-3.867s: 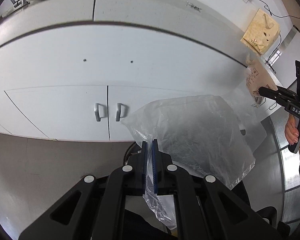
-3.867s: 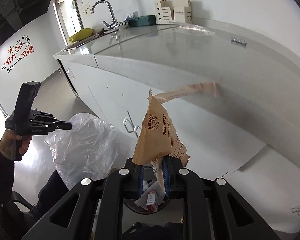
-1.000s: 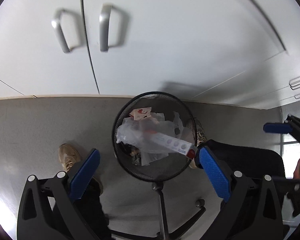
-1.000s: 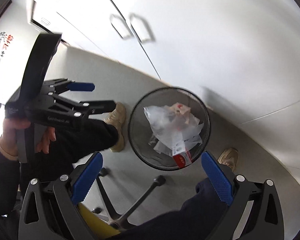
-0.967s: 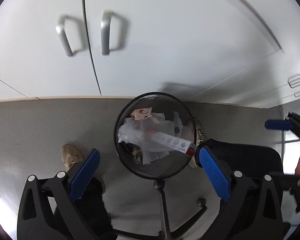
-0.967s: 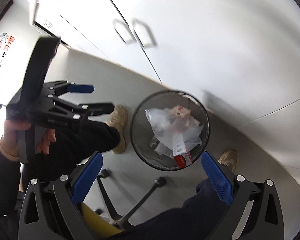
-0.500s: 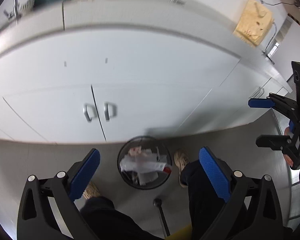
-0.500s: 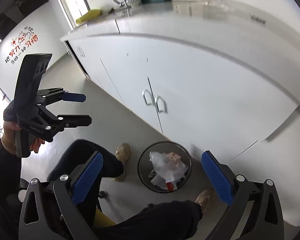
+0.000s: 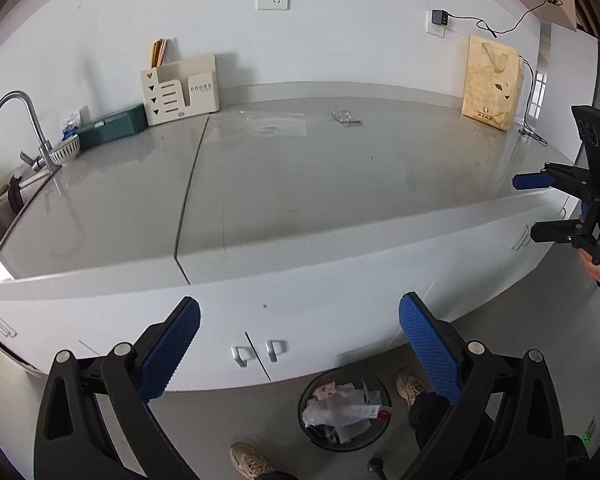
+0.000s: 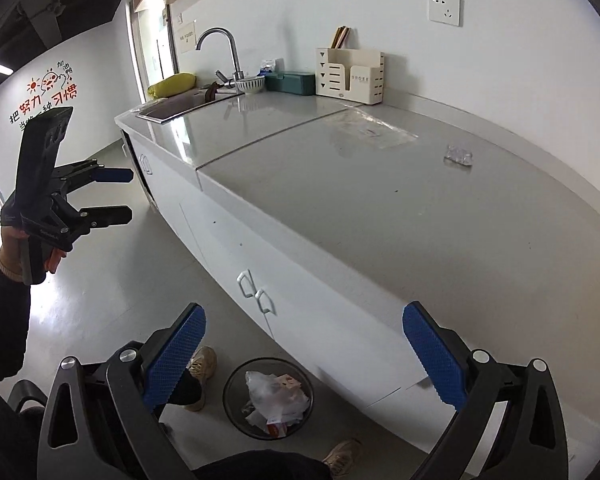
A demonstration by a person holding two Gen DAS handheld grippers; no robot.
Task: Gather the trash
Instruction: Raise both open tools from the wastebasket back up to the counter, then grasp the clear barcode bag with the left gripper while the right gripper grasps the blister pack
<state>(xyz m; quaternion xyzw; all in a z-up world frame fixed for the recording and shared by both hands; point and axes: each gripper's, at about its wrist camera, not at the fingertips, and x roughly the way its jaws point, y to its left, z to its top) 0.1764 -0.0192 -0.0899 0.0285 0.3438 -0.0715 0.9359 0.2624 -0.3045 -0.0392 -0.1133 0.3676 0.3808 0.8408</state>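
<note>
Left tool [image 9: 299, 338] and right tool [image 10: 304, 338] are both held up with jaws spread wide, empty.

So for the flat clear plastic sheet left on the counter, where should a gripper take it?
Probably at its near edge. The clear plastic sheet lies flat on the counter, so a low approach from the cabinet side, one finger sliding under that edge, suits best. Both grippers are open and empty.

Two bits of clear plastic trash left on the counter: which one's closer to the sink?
The flat clear plastic bag, near the cream organizer. The small crumpled clear wrapper lies farther from the sink.
</note>
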